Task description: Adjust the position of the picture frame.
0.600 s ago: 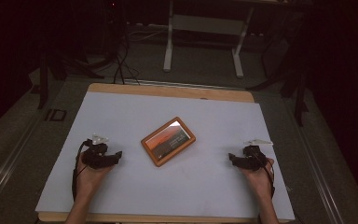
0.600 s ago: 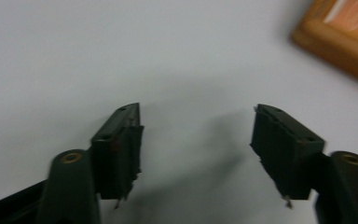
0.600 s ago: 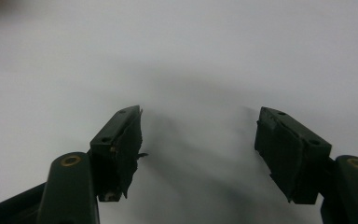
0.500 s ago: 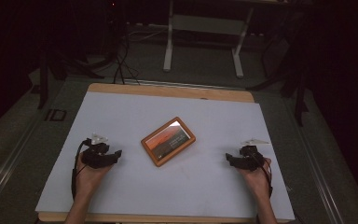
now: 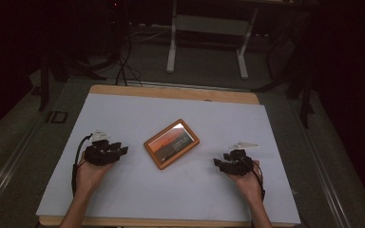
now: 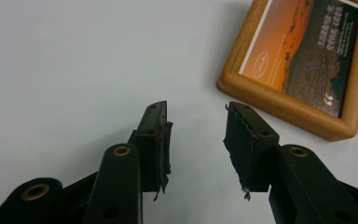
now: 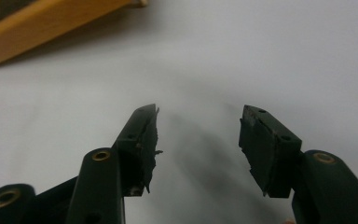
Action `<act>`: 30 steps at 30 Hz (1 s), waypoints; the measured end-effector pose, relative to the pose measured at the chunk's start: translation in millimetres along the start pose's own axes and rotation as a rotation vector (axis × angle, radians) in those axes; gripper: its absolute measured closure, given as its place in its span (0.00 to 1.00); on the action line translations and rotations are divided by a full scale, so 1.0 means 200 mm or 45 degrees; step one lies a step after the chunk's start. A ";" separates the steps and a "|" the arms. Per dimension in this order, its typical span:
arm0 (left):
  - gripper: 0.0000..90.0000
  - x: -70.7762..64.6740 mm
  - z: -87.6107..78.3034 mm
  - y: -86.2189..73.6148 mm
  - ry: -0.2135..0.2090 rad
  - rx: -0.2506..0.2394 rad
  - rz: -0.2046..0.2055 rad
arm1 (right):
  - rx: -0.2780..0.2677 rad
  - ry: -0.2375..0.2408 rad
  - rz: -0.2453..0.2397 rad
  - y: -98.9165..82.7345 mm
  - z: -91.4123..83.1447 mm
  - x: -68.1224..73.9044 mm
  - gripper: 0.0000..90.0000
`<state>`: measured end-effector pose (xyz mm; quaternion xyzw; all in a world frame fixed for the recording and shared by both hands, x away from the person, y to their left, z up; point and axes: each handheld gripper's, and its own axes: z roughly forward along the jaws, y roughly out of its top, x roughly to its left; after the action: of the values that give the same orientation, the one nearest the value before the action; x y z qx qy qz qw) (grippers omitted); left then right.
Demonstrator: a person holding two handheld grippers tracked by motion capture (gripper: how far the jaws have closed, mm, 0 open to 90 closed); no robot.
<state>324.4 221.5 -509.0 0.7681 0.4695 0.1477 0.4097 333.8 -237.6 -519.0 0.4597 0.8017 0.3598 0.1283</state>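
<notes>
The picture frame (image 5: 171, 143) looks stiff, light, its front likely fragile; grip the wooden rim. Both grippers' jaws are spread, empty.

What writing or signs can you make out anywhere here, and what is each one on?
Card in the wooden picture frame: small white lines of characters at its upper right, too small and blurred to read.
Same card: a small white oval logo on the orange part, unreadable.
Same card: a mark at the lower right that looks like "CE", uncertain.
Left gripper and right gripper, both open: no lettering seen.
White table cover: no writing.
</notes>
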 end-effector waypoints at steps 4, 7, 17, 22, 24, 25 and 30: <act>0.62 0.00 0.03 0.06 -0.015 0.001 0.031 | -0.005 0.030 -0.022 0.03 0.01 0.05 0.51; 0.59 -0.01 0.06 0.11 -0.059 -0.017 0.046 | -0.010 0.053 -0.039 0.06 0.02 0.09 0.50; 0.53 -0.05 0.22 0.25 -0.155 0.017 0.112 | -0.011 0.101 -0.075 0.16 0.07 0.21 0.40; 0.53 -0.08 0.31 0.29 -0.201 0.032 0.145 | -0.014 0.112 -0.062 0.22 0.10 0.23 0.34; 0.53 -0.09 0.34 0.30 -0.235 0.034 0.146 | -0.016 0.128 -0.041 0.24 0.12 0.24 0.33; 0.53 -0.09 0.35 0.30 -0.242 0.034 0.146 | -0.017 0.135 -0.037 0.24 0.13 0.25 0.32; 0.50 -0.11 0.42 0.32 -0.262 0.067 0.161 | -0.036 0.149 0.018 0.28 0.17 0.27 0.27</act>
<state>401.9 148.2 -508.4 0.8177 0.3793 0.0810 0.4254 358.8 -159.3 -497.9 0.4416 0.7994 0.3983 0.0850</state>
